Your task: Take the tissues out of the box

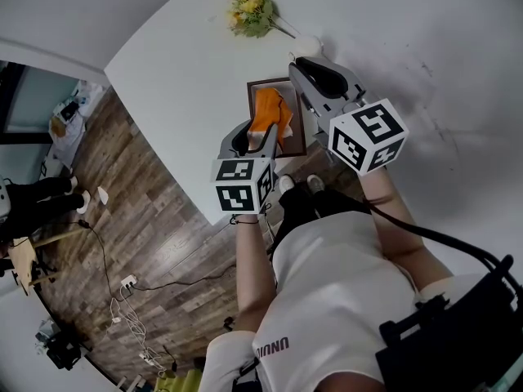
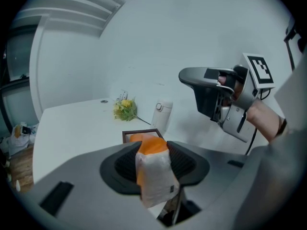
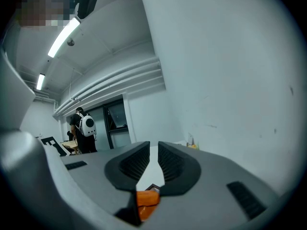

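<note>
A dark brown box (image 1: 265,82) with orange tissue packs in it lies on the white table (image 1: 188,80). My left gripper (image 1: 263,140) (image 2: 154,157) is shut on one orange-and-white tissue pack (image 2: 156,176) (image 1: 267,109), which stands upright between its pads in front of the box (image 2: 130,134). My right gripper (image 1: 301,65) (image 3: 153,159) hovers above and to the right of the box, its jaws a narrow gap apart with nothing between them. In the right gripper view an orange pack (image 3: 146,198) shows below the jaws. The left gripper view shows the right gripper (image 2: 184,75) at the upper right.
A bunch of yellow flowers (image 1: 252,12) (image 2: 124,110) and a white bottle (image 2: 162,113) (image 1: 308,46) stand behind the box. The table's edge (image 1: 176,178) runs diagonally to the left, with wooden floor and cables below. A person with a white backpack (image 3: 86,126) stands far off.
</note>
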